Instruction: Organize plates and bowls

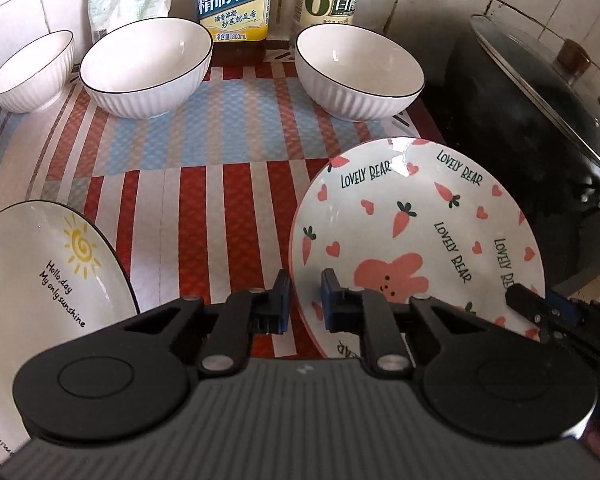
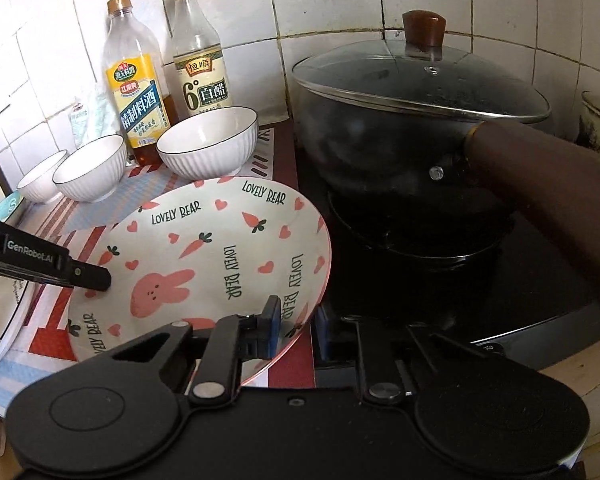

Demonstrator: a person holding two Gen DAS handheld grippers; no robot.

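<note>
Item: bunny plate (image 1: 416, 216), glazed ceramic, pink rim, printed with carrots and hearts. We find it at the right edge of the striped mat (image 1: 204, 200), beside the stove, tilted with its far rim raised.

Holders: our left gripper (image 1: 305, 296) straddles the plate's left rim, one pad outside and one on the face, with a gap showing; we judge it parted and not yet pinching. Our right gripper (image 2: 296, 330) straddles the near right rim, inner finger on the face, outer finger below the edge; whether it grips tight we cannot tell.

Handling, in our judgement: stiff, moderately heavy, slick under glaze, and it would chip or break if dropped. We would take hold at the rim, on opposite sides, pads well over the lip, and keep it level.

Other stock: sun plate (image 1: 40, 280) at the mat's near left edge, well apart from the bunny plate. Three white ribbed bowls along the far edge: small (image 1: 32, 72), large (image 1: 146, 66), medium (image 1: 360, 72), none nested.

Hazard: pot (image 2: 412, 128) with a glass lid just right of the plate; its handle (image 2: 540, 176) juts toward us.
</note>
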